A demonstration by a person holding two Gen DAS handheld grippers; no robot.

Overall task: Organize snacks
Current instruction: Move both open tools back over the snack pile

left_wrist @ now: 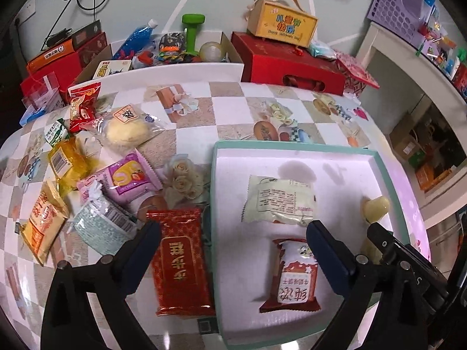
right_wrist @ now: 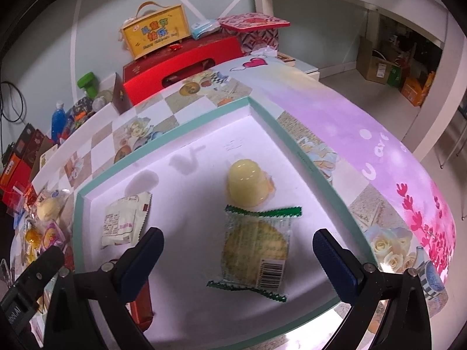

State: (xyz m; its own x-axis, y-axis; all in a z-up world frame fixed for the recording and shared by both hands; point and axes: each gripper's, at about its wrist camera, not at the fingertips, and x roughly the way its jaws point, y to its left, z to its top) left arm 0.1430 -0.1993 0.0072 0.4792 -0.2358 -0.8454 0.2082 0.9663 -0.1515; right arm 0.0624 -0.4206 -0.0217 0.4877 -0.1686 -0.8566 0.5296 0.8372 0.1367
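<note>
A shallow teal-rimmed white box [left_wrist: 388, 180] lies on the table. In it lie a pale green snack pack [left_wrist: 278, 201], a red-and-white pack [left_wrist: 294, 277] and a yellow jelly cup [left_wrist: 376, 207]. My left gripper [left_wrist: 233, 230] is open and empty, above a red foil pack [left_wrist: 181, 265] that lies just outside the box's left rim. My right gripper [right_wrist: 238, 237] is open and empty, over a green-edged clear cookie pack [right_wrist: 256, 250] lying in the box [right_wrist: 306, 157]. The jelly cup [right_wrist: 248, 186] and pale pack [right_wrist: 122, 218] show there too.
Loose snacks lie left of the box: a purple pack [left_wrist: 128, 178], a bun [left_wrist: 128, 131], a yellow pack [left_wrist: 67, 160], an orange pack [left_wrist: 42, 221], a pale blue pack [left_wrist: 102, 224]. Red gift boxes [left_wrist: 289, 67] and a yellow case [left_wrist: 281, 26] stand behind the table.
</note>
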